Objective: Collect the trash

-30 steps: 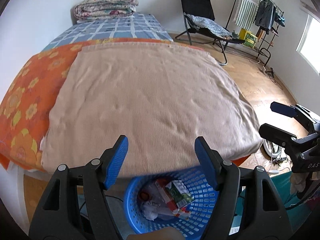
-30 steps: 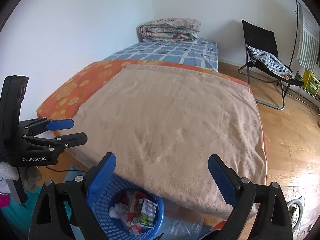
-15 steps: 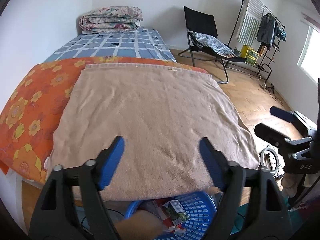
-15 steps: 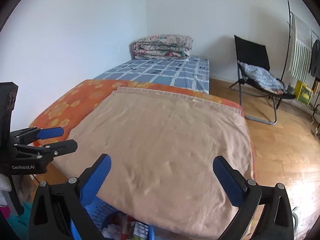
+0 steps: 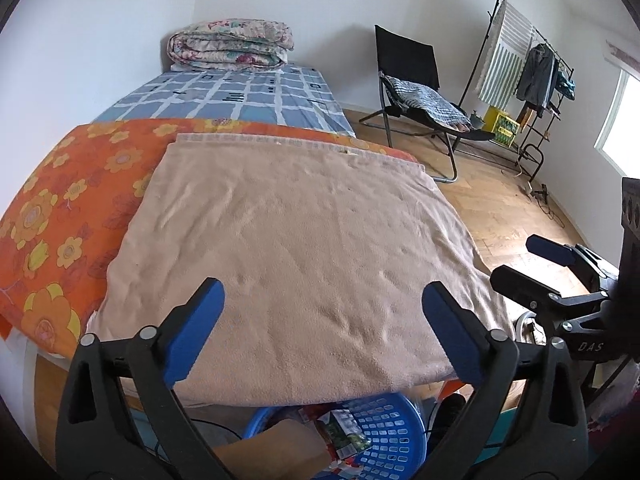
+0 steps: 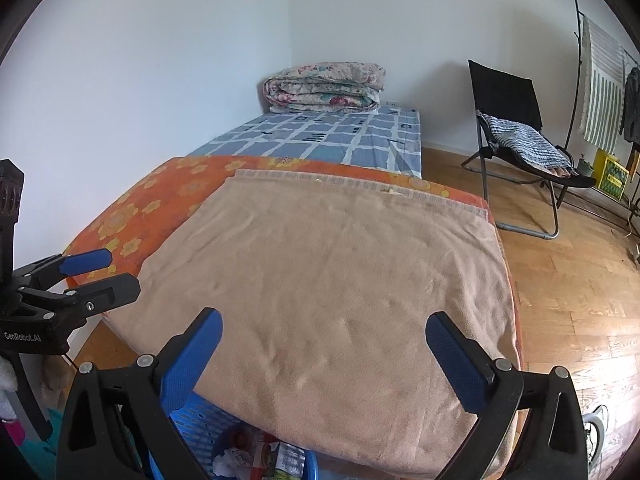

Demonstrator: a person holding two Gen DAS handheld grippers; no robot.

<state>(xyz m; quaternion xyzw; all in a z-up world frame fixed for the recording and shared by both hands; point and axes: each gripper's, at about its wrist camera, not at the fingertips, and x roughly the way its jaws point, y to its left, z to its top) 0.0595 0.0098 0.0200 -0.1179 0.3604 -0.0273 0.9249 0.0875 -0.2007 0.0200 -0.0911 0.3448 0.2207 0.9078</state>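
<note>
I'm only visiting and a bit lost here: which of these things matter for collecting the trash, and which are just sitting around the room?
Part of the job:
- blue basket, at the foot of the bed
- trash inside it, cartons and wrappers
- left tool and right tool, both open and holding nothing

Just lying about:
- tan blanket
- folded quilt
- black chair
- clothes rack

left tongs (image 5: 322,320) agape, right tongs (image 6: 323,338) agape (level)
</note>
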